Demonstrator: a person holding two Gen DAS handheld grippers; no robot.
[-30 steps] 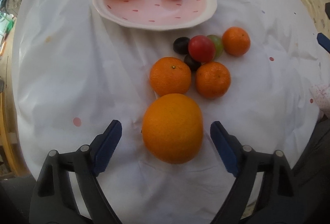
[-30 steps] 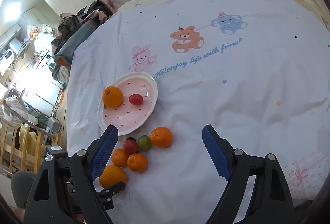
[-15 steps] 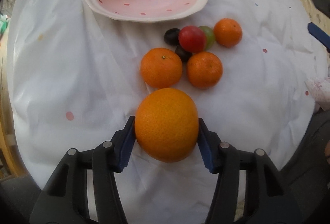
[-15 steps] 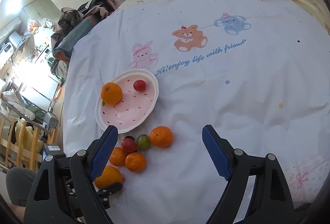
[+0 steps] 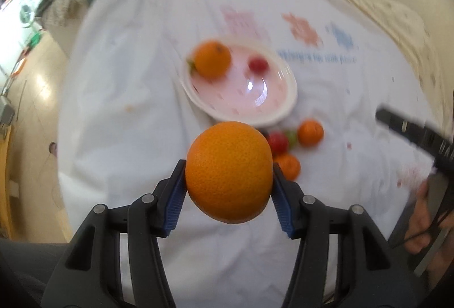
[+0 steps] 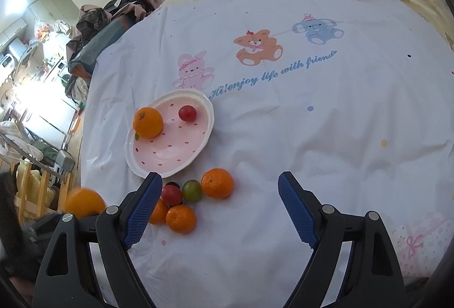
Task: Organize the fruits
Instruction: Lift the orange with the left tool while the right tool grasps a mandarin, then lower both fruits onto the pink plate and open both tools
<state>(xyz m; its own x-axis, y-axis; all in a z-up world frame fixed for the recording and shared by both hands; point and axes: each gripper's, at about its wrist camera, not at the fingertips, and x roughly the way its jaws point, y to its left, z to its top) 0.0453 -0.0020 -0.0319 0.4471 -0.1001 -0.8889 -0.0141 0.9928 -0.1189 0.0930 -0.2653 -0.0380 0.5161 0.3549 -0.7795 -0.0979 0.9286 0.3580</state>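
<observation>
**Big orange clamped, plate ahead**

My left gripper (image 5: 229, 188) had its jaws clamped on the big orange (image 5: 229, 171), clear above the white sheet (image 6: 312, 152). Beyond sat the pink plate (image 6: 203, 106), holding a mandarin (image 6: 148, 122) and a red tomato (image 6: 187, 113). My right gripper (image 6: 217, 211) hung with jaws apart, nothing between them, open sheet to its right. The loose fruit cluster (image 6: 193, 194) lay partly hidden behind my pad; the left view was blurred.

Left gripper (image 5: 229, 188) jaws clamped; right gripper (image 6: 218, 211) jaws wide.

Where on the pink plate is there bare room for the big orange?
The pink plate is bare across its near half. Its far end is taken by an orange and a red tomato. The cloth just below its rim is crowded with the loose fruit cluster.
</observation>
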